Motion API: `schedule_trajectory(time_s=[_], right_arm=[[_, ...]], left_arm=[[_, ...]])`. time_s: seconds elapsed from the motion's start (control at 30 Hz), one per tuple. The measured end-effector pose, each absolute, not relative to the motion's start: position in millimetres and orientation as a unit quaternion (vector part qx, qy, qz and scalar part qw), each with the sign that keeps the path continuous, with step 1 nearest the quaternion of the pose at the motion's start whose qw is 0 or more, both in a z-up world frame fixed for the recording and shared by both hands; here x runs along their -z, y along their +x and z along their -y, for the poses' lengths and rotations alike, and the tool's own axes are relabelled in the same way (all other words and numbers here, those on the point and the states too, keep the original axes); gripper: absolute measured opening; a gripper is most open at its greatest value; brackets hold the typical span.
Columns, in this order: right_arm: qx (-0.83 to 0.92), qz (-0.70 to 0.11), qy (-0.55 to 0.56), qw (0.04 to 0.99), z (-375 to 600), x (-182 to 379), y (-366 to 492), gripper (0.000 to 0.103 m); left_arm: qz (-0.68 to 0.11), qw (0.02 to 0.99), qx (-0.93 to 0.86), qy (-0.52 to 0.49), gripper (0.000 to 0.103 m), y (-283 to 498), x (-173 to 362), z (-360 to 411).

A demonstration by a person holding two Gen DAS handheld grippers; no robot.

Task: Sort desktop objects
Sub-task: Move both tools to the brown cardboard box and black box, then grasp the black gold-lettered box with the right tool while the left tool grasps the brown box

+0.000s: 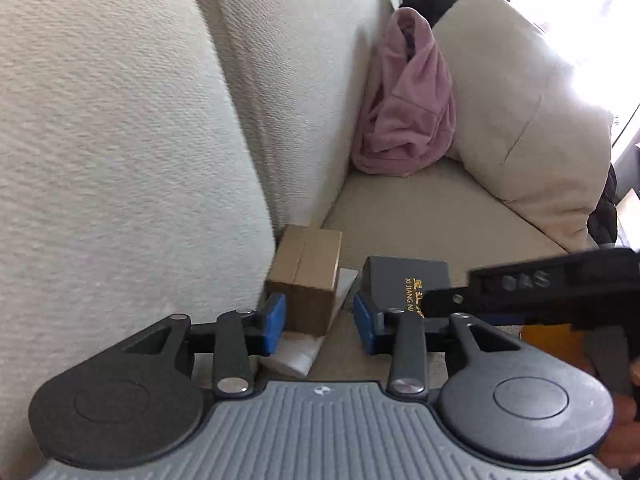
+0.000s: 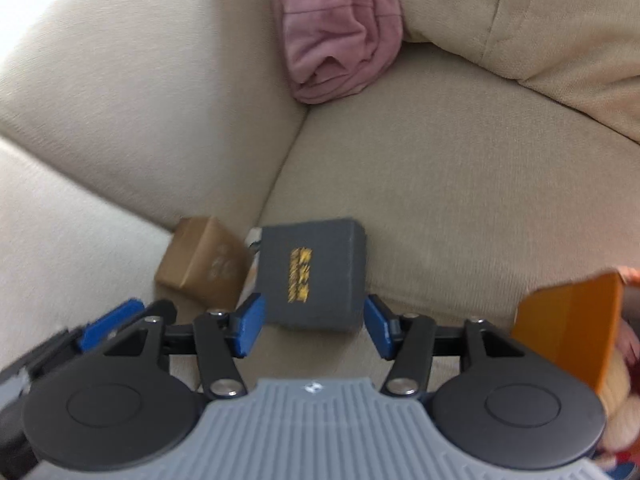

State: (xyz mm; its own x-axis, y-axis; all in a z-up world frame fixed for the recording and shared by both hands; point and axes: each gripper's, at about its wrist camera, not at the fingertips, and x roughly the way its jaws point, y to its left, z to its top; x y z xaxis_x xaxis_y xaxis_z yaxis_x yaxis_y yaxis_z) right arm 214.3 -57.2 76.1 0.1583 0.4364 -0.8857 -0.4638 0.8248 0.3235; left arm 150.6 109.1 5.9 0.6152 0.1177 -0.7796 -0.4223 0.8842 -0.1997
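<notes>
I am over a cream sofa (image 1: 132, 128), its seat cushion (image 2: 460, 200) running off to a big loose pillow (image 1: 516, 112) at the far end. A crumpled pink garment (image 1: 404, 108) sits in the corner between the backrest and that pillow, well apart from the boxes.

On the seat, close to the backrest, lie 2 boxes just beside each other: a dark grey box with gold lettering (image 2: 314, 276) and a brown cardboard box (image 1: 308, 280), which rests partly on a white foam piece (image 1: 298, 354). An orange box (image 2: 572, 324) shows at the right edge of my right view; I cannot tell what it rests on.

My right gripper (image 2: 314, 326) hangs over the near end of the dark grey box, jaws spread wider than the box, pads not touching it. My left gripper (image 1: 320, 322) has its jaws apart too, with the near corner of the brown box and the foam between them; the left pad looks just beside the box, but I cannot tell if it touches.
</notes>
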Motion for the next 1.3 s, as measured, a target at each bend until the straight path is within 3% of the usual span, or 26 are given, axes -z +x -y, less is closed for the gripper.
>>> schedule_trajectory(time_s=[0.63, 1.03, 1.3], right_arm=[[-0.299, -0.611, 0.061, 0.73, 40.1, -33.3, 261.4, 0.063], [-0.336, -0.584, 0.041, 0.738, 48.4, -74.3, 240.6, 0.038], [-0.36, -0.57, 0.025, 0.738, 32.1, -71.6, 232.4, 0.041]], left_arm=[[-0.402, 0.886, -0.119, -0.2, 0.042, 167.4, 32.3, -106.2], [-0.392, 0.881, -0.104, -0.245, 0.041, 153.6, 30.0, -113.8], [-0.385, 0.883, -0.114, -0.245, 0.036, 148.2, 28.8, -115.5]])
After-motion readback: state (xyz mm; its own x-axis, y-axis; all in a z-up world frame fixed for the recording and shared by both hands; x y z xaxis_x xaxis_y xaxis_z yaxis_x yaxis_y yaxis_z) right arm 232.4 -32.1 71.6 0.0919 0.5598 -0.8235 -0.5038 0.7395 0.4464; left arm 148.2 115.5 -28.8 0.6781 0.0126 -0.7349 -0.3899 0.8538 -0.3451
